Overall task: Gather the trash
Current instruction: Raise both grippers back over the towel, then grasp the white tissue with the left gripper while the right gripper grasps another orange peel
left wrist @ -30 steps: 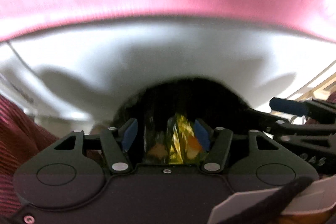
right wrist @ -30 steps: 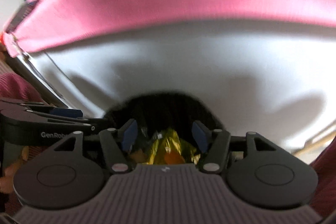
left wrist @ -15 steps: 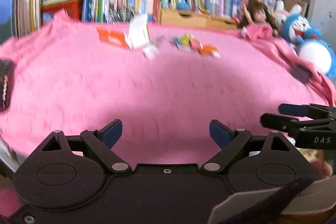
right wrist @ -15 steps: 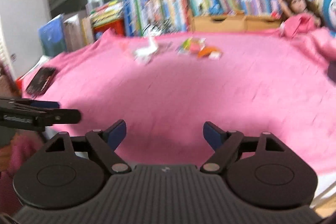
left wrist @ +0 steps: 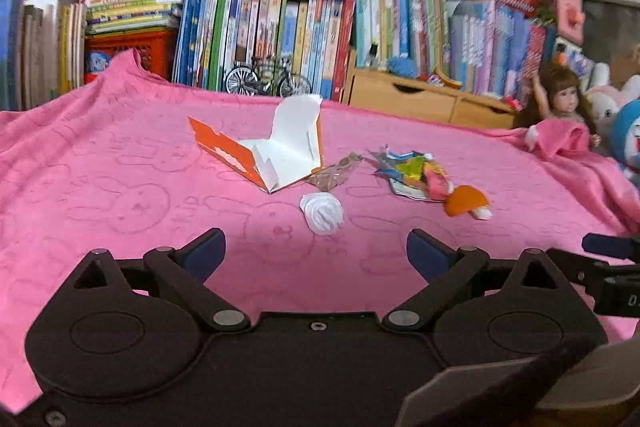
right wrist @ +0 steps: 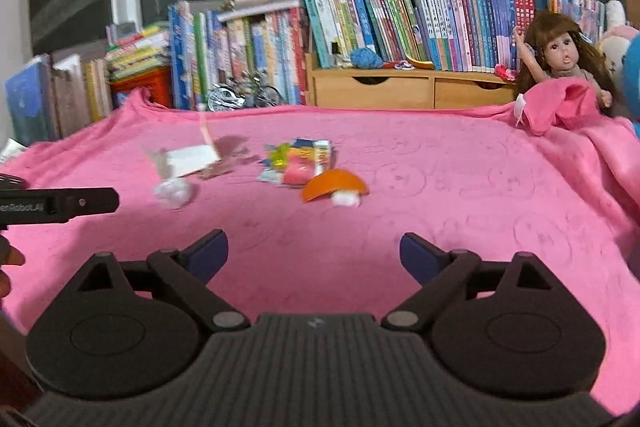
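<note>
Blanket (left wrist: 120,195), pink, covers the surface before crowded bookshelves (left wrist: 280,27).

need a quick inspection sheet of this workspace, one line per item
surface: pink blanket with a rabbit pattern, spread flat.
job's things: opened orange and white carton, crumpled white tissue, clear brownish wrapper, colourful snack wrappers, orange peel; all lying apart from both tools.
clutter: doll at the blanket's far right corner, blue plush toy beside it.
grippers: left tongs and right tongs have just been opening; both wide, nothing between them.
cables: nothing seen.
surroundings: rows of books, wooden drawers, model bicycle, windows behind.
</note>
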Action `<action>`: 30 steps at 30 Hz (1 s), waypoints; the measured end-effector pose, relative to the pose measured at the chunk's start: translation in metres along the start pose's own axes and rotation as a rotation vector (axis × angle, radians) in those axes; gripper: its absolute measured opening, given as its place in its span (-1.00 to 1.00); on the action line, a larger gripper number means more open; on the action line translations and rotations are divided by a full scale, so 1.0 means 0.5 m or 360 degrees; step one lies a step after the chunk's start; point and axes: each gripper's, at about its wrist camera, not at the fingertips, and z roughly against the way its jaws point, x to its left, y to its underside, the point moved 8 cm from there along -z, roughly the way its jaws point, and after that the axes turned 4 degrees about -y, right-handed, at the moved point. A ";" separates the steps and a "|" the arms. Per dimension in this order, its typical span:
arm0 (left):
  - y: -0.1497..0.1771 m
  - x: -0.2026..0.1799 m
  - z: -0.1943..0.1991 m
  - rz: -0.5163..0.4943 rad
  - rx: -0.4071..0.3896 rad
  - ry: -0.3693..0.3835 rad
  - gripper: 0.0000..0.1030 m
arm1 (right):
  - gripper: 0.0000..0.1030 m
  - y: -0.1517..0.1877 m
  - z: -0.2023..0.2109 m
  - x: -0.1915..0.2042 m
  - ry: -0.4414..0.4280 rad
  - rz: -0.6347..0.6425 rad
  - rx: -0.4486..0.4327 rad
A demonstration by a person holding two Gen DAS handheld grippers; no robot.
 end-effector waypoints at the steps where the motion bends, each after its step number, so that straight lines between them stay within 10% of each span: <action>1: -0.006 -0.004 -0.022 0.0001 0.0008 -0.0003 0.88 | 0.89 -0.005 -0.018 -0.007 0.0004 0.0002 0.0018; 8: -0.026 -0.022 -0.134 -0.0027 0.0054 -0.0042 0.85 | 0.89 -0.043 -0.146 -0.027 0.0050 0.0043 0.0103; 16: -0.010 -0.017 -0.222 0.0054 0.0223 -0.0033 0.33 | 0.88 -0.060 -0.253 -0.015 0.0063 0.0200 0.0221; 24: -0.017 -0.011 -0.225 0.0038 0.0217 -0.0075 -0.45 | 0.26 -0.055 -0.264 -0.002 0.0033 0.0202 0.0278; 30: -0.016 -0.008 -0.187 0.0052 0.0202 -0.0010 -0.51 | 0.20 -0.060 -0.209 0.010 -0.0014 0.0175 0.0202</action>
